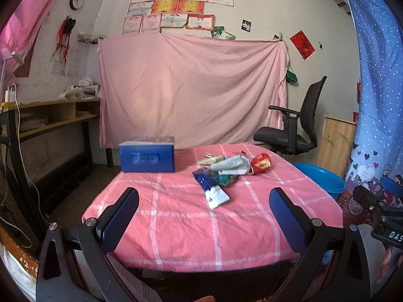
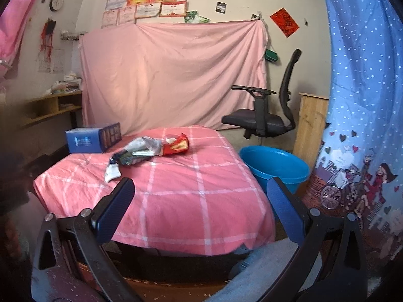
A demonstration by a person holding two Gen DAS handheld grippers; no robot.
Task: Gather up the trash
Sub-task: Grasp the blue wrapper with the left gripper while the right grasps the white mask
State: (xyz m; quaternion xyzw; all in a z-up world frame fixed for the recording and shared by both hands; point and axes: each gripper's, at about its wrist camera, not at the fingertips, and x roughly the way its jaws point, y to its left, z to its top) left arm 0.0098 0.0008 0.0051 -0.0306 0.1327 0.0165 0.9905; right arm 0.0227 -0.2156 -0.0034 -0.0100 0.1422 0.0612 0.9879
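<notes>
Trash (image 1: 224,170) on table, well beyond spread, seemingly empty fingers (image 1: 121,216)

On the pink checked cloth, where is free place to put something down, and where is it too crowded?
The near half of the checked cloth is bare, between both open grippers and the wrapper pile. A smaller bare strip lies before the blue box. The far middle, around the red packet, is crowded.

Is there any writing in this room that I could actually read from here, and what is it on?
"DAS": white letters on the other claw's black body, cut off by the picture's edge.
Wall certificates: too small to read.
Red wrapper: print blurred.
Blue box: label blurred.
Red wall paper: unreadable.
Clock: numerals too small.
</notes>
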